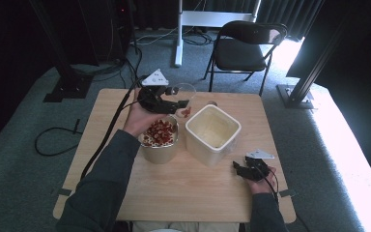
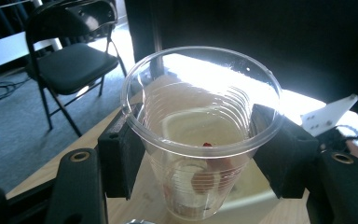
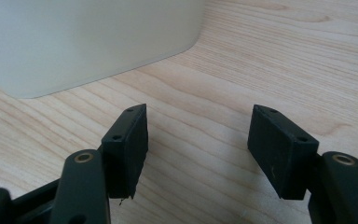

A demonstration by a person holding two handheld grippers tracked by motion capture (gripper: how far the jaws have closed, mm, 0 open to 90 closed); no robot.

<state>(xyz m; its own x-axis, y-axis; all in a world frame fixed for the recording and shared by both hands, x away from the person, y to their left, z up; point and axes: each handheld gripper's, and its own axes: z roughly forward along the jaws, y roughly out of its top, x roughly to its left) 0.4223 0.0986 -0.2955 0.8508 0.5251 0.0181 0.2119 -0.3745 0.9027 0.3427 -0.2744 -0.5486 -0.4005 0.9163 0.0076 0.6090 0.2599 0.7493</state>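
My left gripper [image 1: 176, 104] is shut on a clear plastic cup [image 1: 184, 93] at the far middle of the table. In the left gripper view its black pads [image 2: 121, 154] press the sides of the cup [image 2: 200, 135], which has a few red pieces at its bottom. Just in front of the cup stands a round tub [image 1: 159, 153] heaped with red pieces [image 1: 159, 131]. A white square tub [image 1: 203, 150], with nothing visible inside, stands to its right. My right gripper [image 1: 239, 169] rests near the front right of the table. Its jaws [image 3: 198, 144] stand open over bare wood, close to the white tub's wall [image 3: 74, 42].
The wooden table [image 1: 183, 193] has free room along its front and left. A black folding chair [image 1: 244, 48] stands behind the far edge, with a white desk leg [image 1: 178, 34] and black stands around. A cable trails off the table's left side.
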